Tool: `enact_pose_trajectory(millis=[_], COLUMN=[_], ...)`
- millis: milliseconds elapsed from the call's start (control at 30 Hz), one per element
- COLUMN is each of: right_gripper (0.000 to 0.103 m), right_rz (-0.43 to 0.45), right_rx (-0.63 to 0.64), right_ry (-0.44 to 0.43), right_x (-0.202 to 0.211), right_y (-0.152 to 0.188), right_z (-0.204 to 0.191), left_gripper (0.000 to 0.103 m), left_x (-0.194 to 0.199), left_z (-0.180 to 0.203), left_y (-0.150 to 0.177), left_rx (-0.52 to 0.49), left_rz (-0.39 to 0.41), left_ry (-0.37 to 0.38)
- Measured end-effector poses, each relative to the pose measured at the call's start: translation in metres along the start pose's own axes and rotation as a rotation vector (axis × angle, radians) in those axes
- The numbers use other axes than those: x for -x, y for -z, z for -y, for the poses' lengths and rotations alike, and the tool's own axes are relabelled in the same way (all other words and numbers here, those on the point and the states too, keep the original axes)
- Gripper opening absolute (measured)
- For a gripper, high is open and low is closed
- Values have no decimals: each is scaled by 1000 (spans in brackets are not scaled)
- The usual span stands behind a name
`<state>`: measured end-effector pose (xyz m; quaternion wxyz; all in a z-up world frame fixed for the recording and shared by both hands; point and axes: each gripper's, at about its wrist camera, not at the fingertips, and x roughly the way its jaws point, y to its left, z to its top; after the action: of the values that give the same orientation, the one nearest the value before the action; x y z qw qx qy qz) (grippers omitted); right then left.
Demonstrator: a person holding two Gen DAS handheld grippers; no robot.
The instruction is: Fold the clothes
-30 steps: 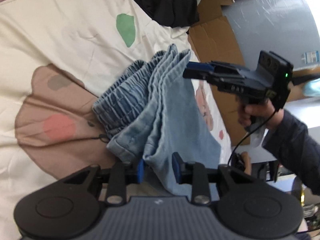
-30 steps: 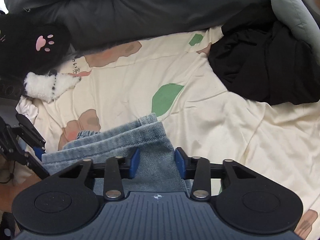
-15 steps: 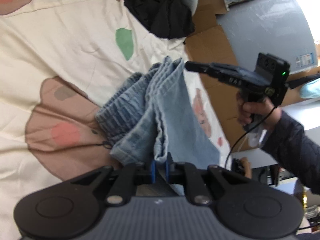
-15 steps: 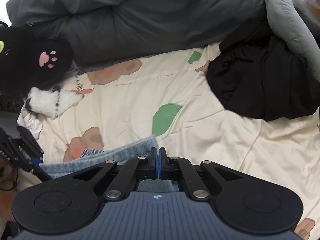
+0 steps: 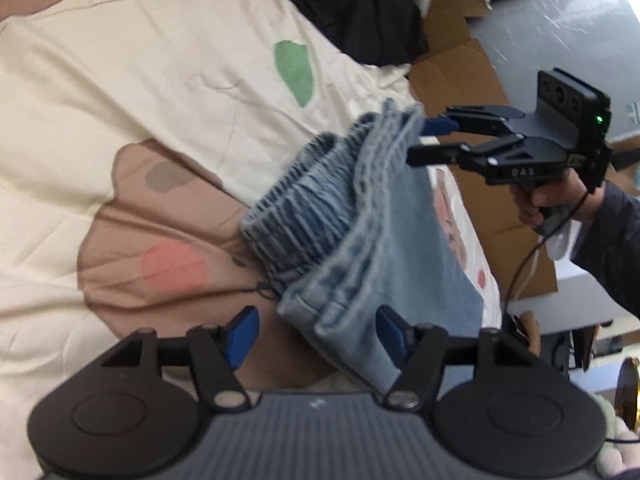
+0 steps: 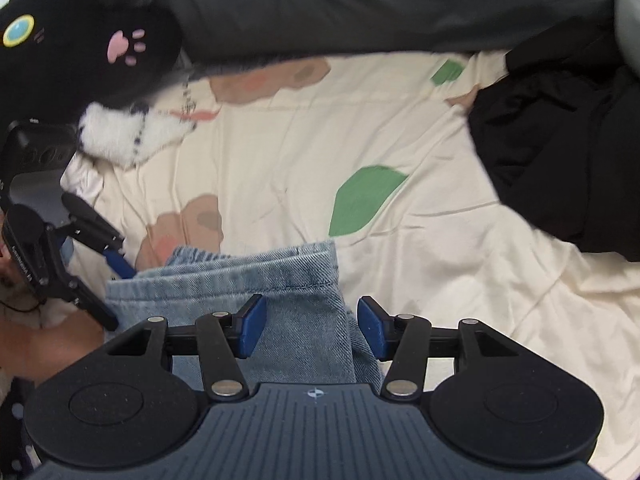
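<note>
Folded light-blue denim shorts (image 5: pixel 360 248) with an elastic waistband lie on the cream patterned bedsheet (image 5: pixel 160 100). My left gripper (image 5: pixel 316 336) is open, its blue pads on either side of the near folded edge. My right gripper (image 5: pixel 428 136) is open at the far end of the shorts. In the right wrist view the shorts (image 6: pixel 280 292) lie between the open pads of my right gripper (image 6: pixel 310 328), and my left gripper (image 6: pixel 104 264) shows at the left edge of the denim.
A black garment (image 5: pixel 360 8) lies at the far side of the bed, also in the right wrist view (image 6: pixel 560 160). A dark grey duvet (image 6: pixel 360 8) and a black plush cat (image 6: pixel 80 52) lie along the back. Cardboard (image 5: pixel 460 64) lies beside the bed.
Half a second ago both grippers were shut on the denim edges. Now both have opened and let go, and the shorts rest on the sheet.
</note>
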<state>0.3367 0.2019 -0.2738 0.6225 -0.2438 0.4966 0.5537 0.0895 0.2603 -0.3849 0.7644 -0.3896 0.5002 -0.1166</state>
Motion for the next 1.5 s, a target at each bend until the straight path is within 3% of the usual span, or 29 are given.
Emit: enact_pose_trajectory(millis=[100, 233, 433, 533, 600, 833, 1067, 1233, 1433, 1500], right_gripper=[60, 59, 20, 13, 11, 11, 11, 11, 19, 32], right_rz=[-40, -33, 10, 32, 50, 105, 132, 106, 113, 148], right_rx=[-5, -20, -9, -20, -40, -97, -146, -181, -287, -307], right_ry=[-10, -40, -80, -85, -78, -38, 24, 81, 165, 191], right_x=[-12, -9, 6, 12, 16, 39, 50, 32, 16, 25], right_y=[-2, -4, -8, -7, -5, 4, 4, 1, 0, 1], right_z=[4, 6, 3, 3, 4, 9, 24, 33, 39, 35], left_gripper=[66, 49, 36, 33, 31, 27, 25, 25, 28, 29], left_x=[-5, -4, 1, 4, 8, 7, -1, -7, -3, 5], left_z=[-2, 3, 8, 16, 20, 44, 36, 28, 28, 31], left_y=[0, 3, 4, 3, -1, -20, -35, -45, -51, -49], left_rx=[5, -14, -22, -48, -31, -111, -66, -40, -53, -85], left_rz=[5, 7, 24, 26, 35, 58, 75, 74, 63, 74], left_ry=[32, 74, 100, 93, 126, 137, 109, 71, 19, -23])
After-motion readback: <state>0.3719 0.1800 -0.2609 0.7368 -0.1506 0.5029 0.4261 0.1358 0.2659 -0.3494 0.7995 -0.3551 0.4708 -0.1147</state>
